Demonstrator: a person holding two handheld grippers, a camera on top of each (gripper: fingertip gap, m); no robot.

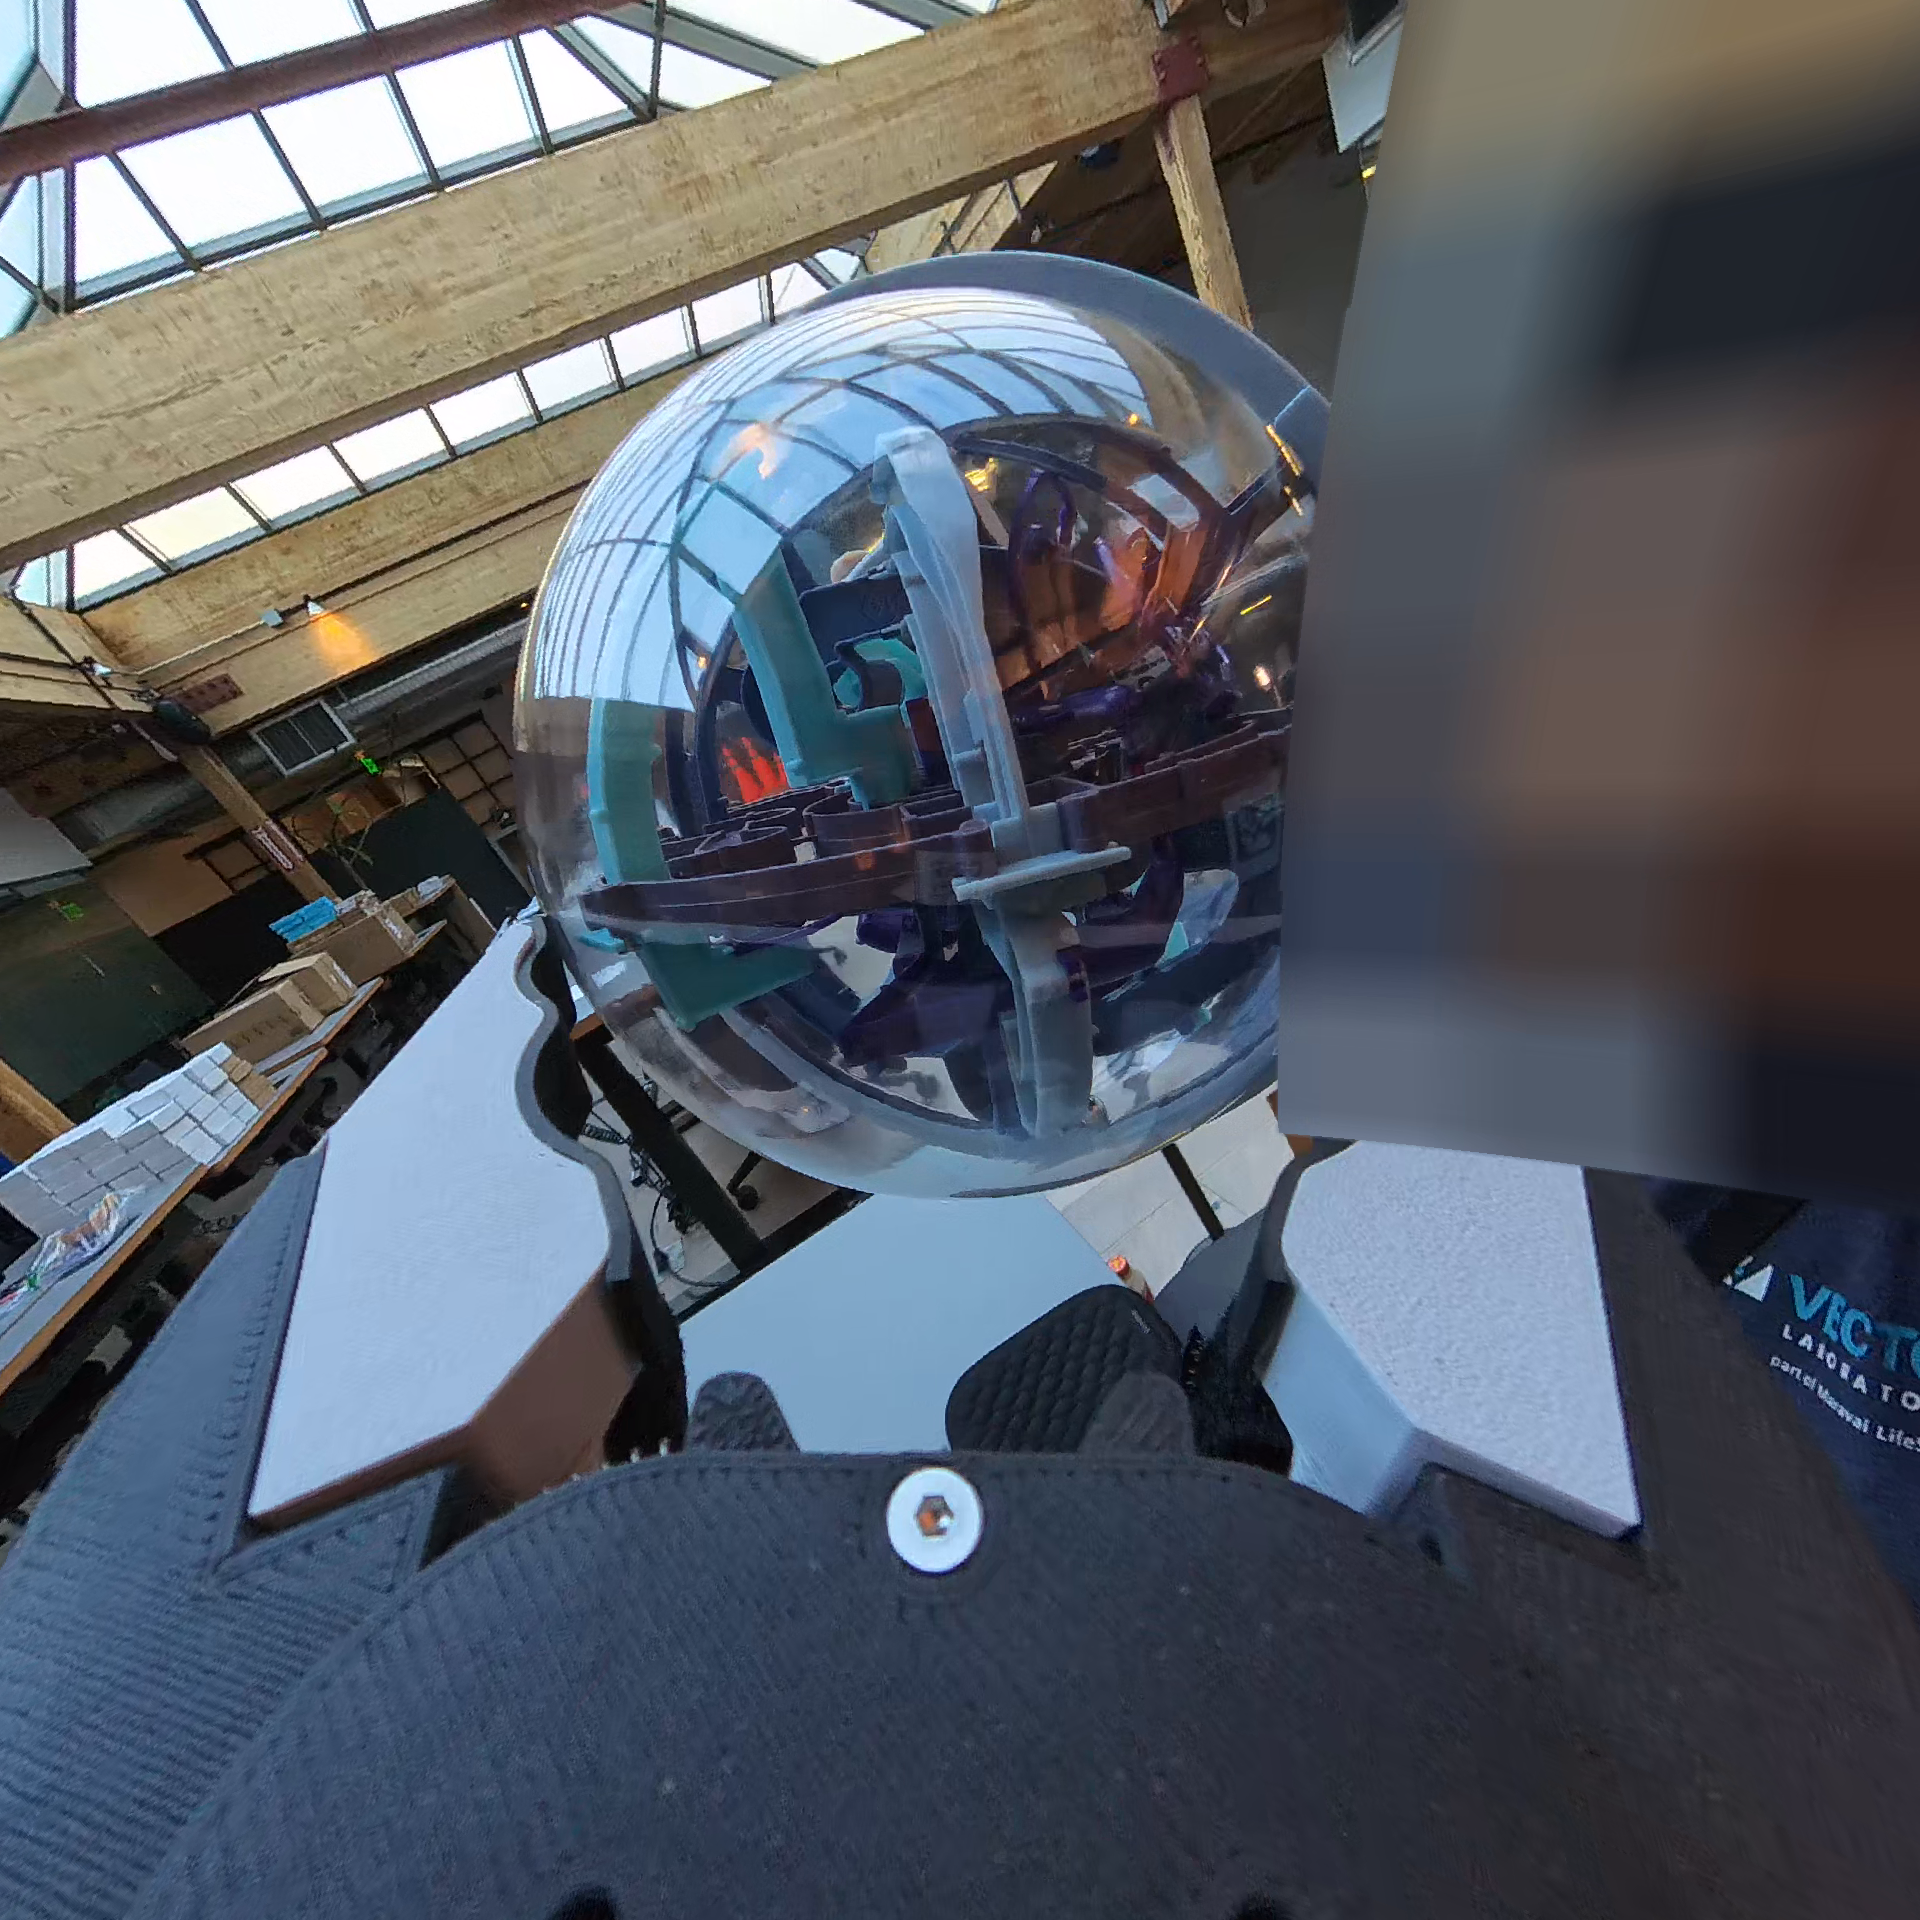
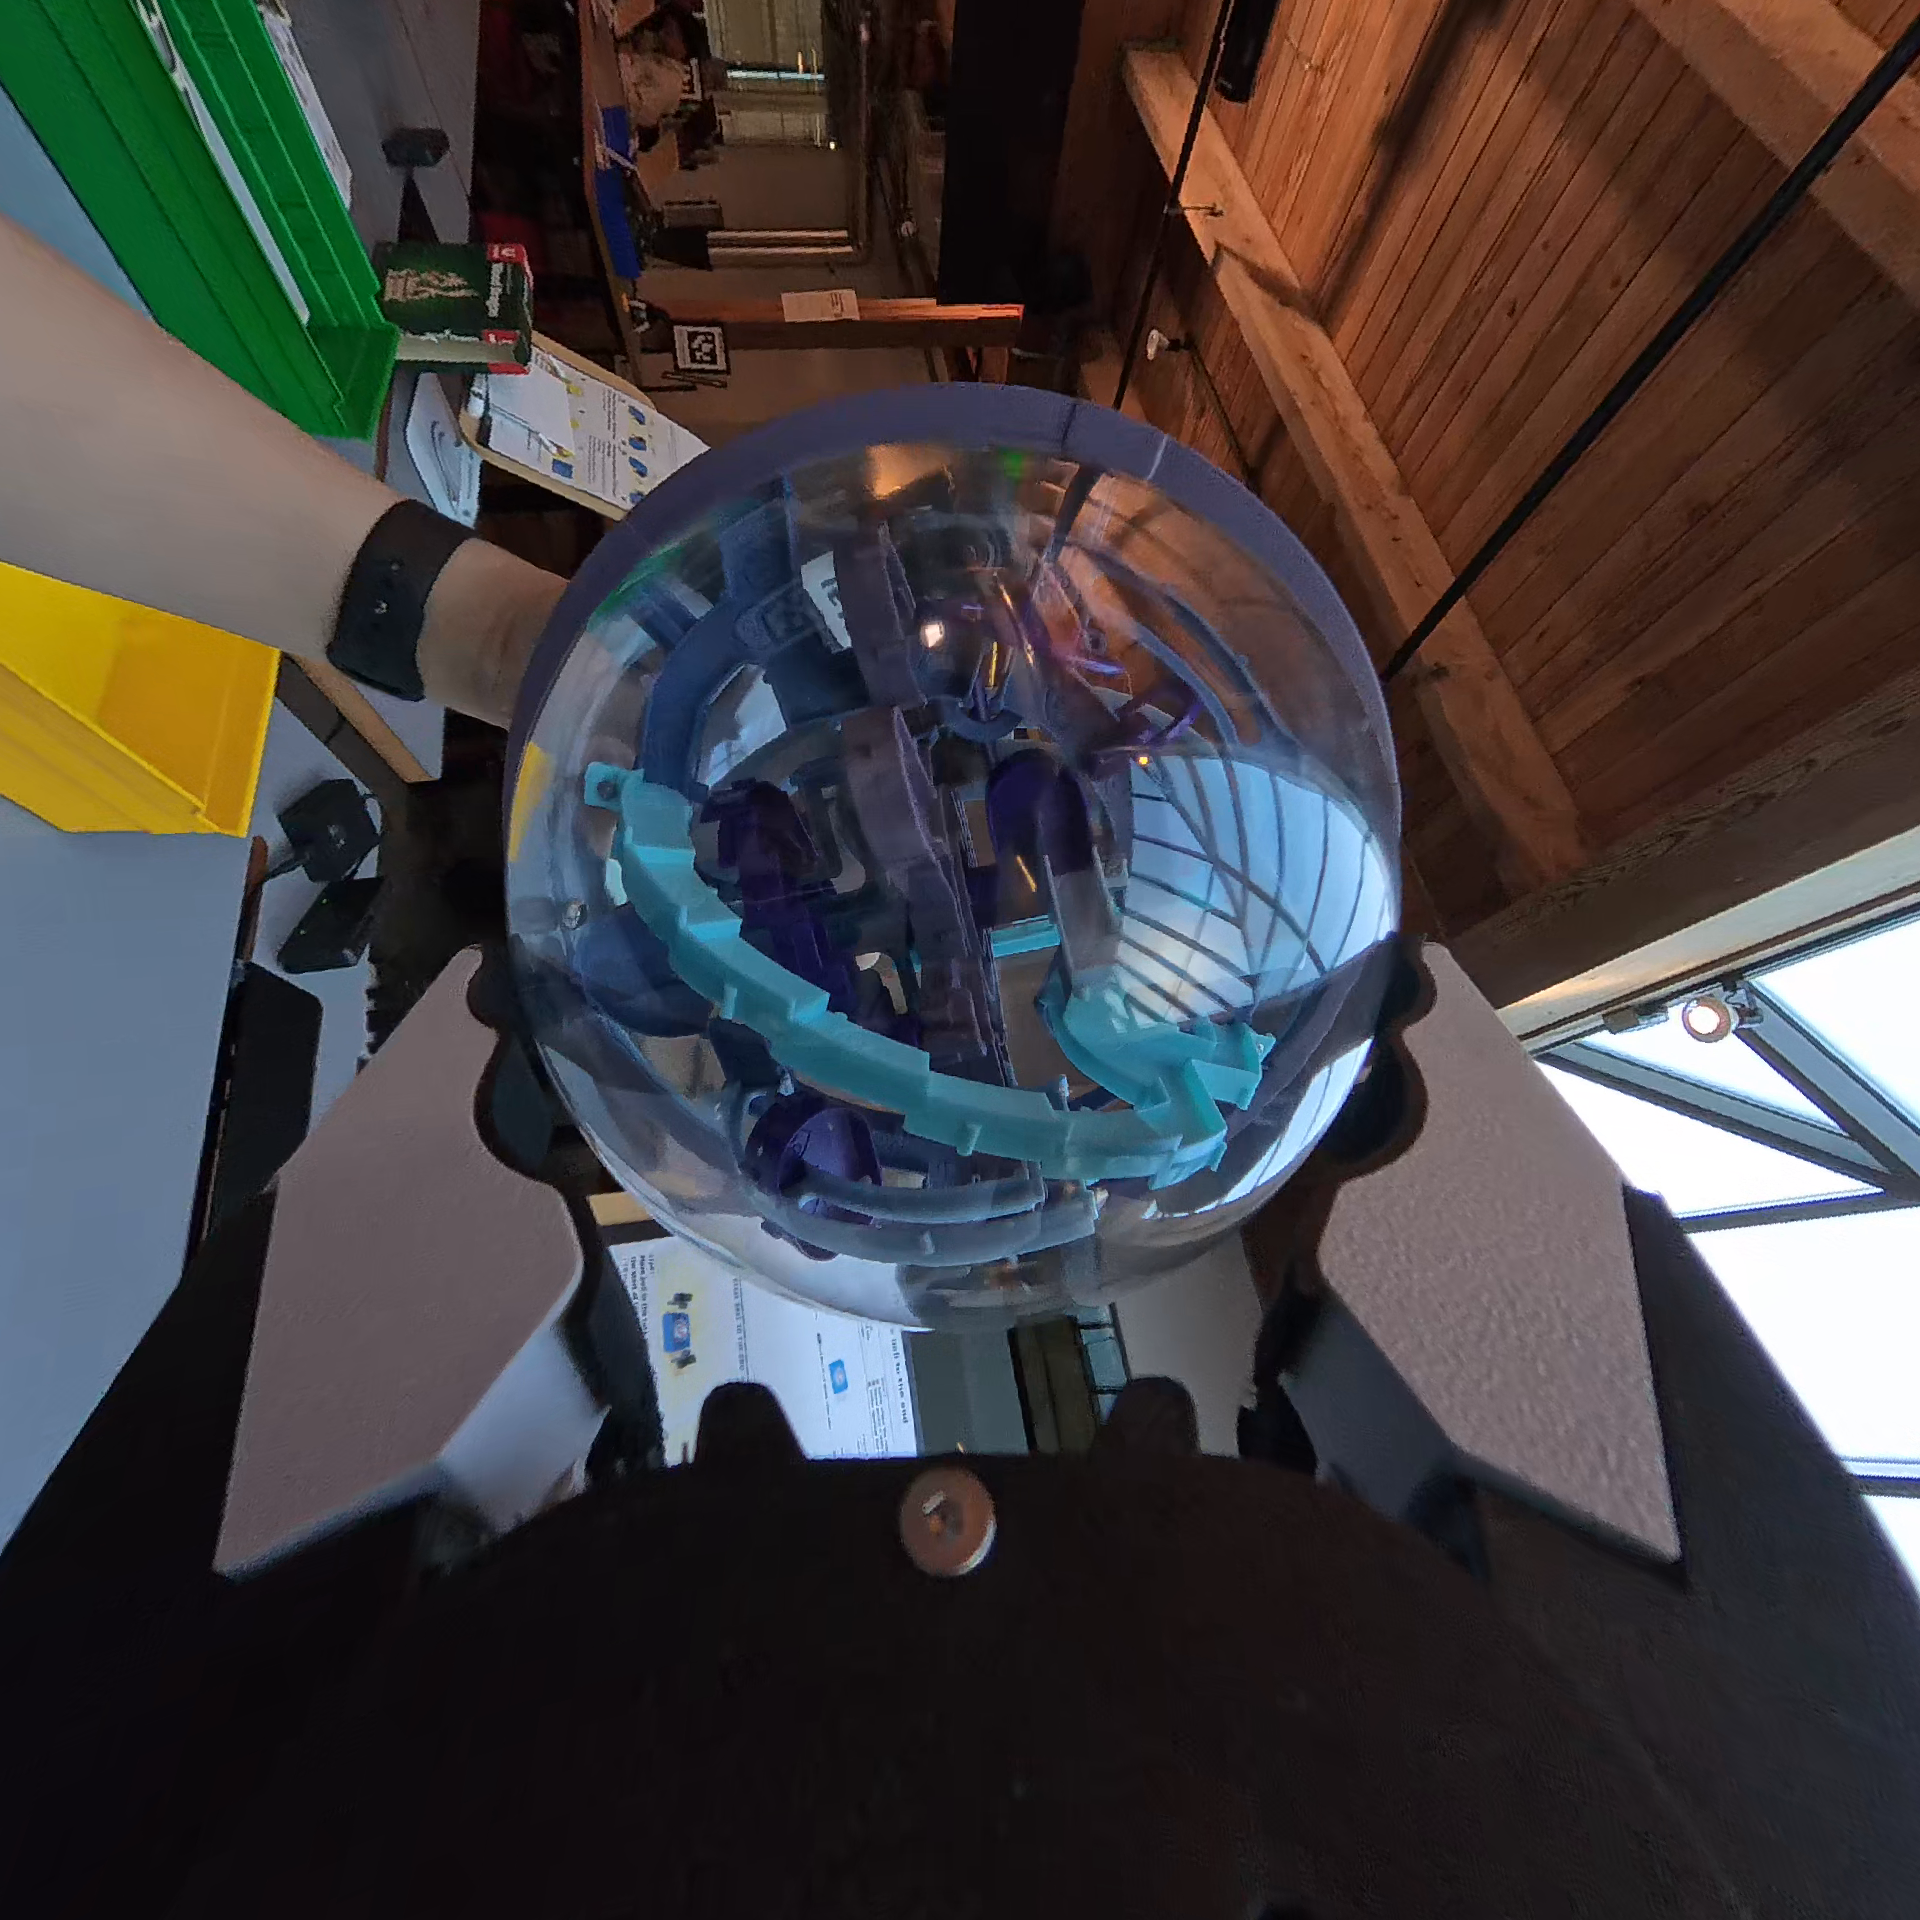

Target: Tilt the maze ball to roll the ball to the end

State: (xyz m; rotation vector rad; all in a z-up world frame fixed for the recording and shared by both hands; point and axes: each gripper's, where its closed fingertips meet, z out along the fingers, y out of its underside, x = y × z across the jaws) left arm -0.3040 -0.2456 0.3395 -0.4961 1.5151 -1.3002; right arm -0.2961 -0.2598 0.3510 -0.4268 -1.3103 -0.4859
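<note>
The maze ball [image 1: 914, 727] is a clear sphere with teal, grey, brown and purple tracks inside, held up in the air. My left gripper [image 1: 914, 1039] grips its lower part; the left fingertip [image 1: 535, 956] touches the shell and the right fingertip is hidden behind a blurred patch. In the right wrist view the maze ball [image 2: 951, 852] sits between both fingers of my right gripper [image 2: 940, 971], which press on its sides. I cannot pick out the small ball inside in either view.
A person's forearm [image 2: 208, 468] with a black wristband reaches behind the sphere. A green bin [image 2: 239, 187] and a yellow bin [image 2: 125, 707] lie to the left. Tables with boxes [image 1: 260, 1018] stand far left. Wooden beams [image 1: 520, 260] and a skylight are overhead.
</note>
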